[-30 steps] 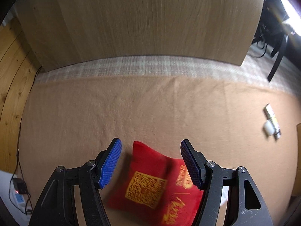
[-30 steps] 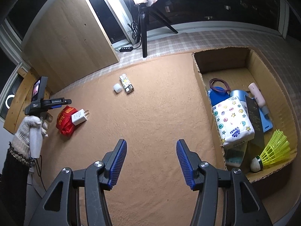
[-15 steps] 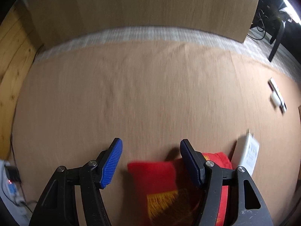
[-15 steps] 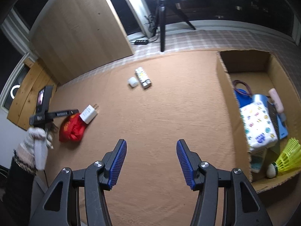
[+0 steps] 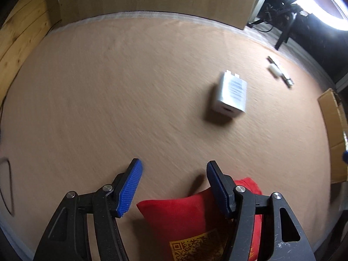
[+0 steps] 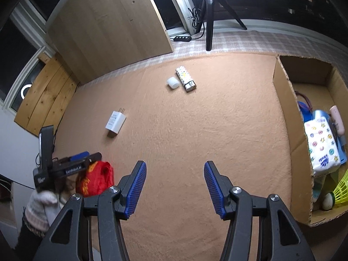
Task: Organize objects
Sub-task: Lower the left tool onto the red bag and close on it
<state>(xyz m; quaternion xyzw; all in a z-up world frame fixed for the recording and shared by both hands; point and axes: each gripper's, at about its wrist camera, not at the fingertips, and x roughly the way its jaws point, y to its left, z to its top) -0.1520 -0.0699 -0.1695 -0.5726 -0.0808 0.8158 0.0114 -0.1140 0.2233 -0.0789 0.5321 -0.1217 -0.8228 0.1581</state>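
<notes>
A red pouch [image 5: 184,217] with gold print sits low between the fingers of my left gripper [image 5: 173,163]. The jaws are closing on it: the right pad digs into the cloth, and a thin strip of carpet shows beside the left pad. In the right wrist view the pouch [image 6: 97,178] hangs bunched under the left gripper [image 6: 87,156], which a gloved hand [image 6: 41,200] holds. A white charger [image 5: 231,95] lies on the carpet ahead of it. My right gripper [image 6: 174,164] hovers open over bare carpet, with nothing between its fingers.
A patterned lighter [image 6: 186,78] and a white cap [image 6: 173,82] lie mid-carpet. A cardboard box [image 6: 285,108] at the right holds a tissue pack [image 6: 320,143], a yellow shuttlecock [image 6: 341,191] and other items. A wooden board [image 6: 108,26] and a tripod [image 6: 208,21] stand beyond the carpet.
The left gripper has pulled back with the red pouch, which now sits well away from the charger it was touching. The right gripper's view has shifted only slightly.
</notes>
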